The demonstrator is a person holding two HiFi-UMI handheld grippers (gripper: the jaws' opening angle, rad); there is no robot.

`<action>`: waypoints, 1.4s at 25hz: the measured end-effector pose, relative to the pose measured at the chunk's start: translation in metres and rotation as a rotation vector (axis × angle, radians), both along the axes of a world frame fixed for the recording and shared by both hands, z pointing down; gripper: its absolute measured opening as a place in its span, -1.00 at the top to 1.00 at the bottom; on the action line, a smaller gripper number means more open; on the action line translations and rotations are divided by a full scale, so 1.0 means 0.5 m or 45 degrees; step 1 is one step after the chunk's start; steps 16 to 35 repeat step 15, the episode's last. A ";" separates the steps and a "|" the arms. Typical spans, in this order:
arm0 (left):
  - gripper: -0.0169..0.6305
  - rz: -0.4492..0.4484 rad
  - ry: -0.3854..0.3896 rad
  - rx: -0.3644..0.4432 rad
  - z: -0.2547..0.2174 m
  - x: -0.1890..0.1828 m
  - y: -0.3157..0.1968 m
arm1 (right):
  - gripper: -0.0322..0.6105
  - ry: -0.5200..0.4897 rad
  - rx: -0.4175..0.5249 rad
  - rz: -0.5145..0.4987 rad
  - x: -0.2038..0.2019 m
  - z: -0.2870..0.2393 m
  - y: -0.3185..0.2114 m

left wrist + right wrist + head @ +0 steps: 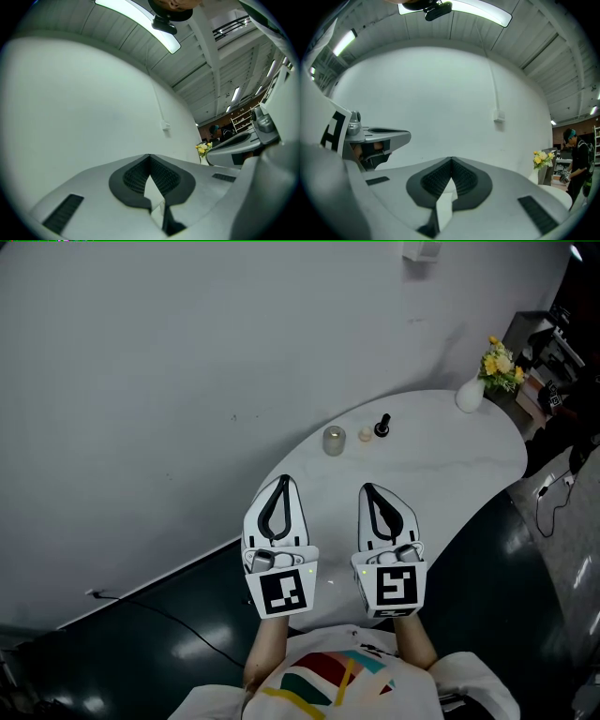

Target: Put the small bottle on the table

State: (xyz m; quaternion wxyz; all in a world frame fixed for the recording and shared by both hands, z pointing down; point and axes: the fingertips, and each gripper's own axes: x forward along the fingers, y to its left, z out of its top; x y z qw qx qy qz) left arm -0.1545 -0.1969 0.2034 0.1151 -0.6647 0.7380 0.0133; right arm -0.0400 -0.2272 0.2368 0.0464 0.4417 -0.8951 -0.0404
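Note:
A small dark bottle (pixel 382 426) stands upright on the white oval table (pixel 441 474), near its far edge by the wall. Both grippers are held close to the person's body at the table's near end, well short of the bottle. My left gripper (pixel 283 481) is shut, tips touching, with nothing between them; in its own view the tips (pixel 149 156) meet against the bare wall. My right gripper (pixel 367 488) is shut and empty too, its tips (pixel 451 160) closed. Neither gripper view shows the bottle.
A clear glass (pixel 334 441) and a small pale object (pixel 365 435) stand left of the bottle. A white vase with yellow flowers (pixel 472 395) is at the table's far right end. A grey wall runs along the left; dark floor and a cable (pixel 553 493) lie to the right.

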 end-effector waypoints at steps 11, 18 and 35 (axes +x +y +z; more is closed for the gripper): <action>0.92 0.019 -0.003 -0.021 0.009 -0.002 -0.003 | 0.87 -0.071 -0.080 0.009 0.004 0.013 -0.009; 0.92 0.026 -0.006 -0.030 0.021 -0.008 0.002 | 0.87 -0.061 -0.085 0.028 0.006 0.028 -0.005; 0.92 0.026 -0.006 -0.030 0.021 -0.008 0.002 | 0.87 -0.061 -0.085 0.028 0.006 0.028 -0.005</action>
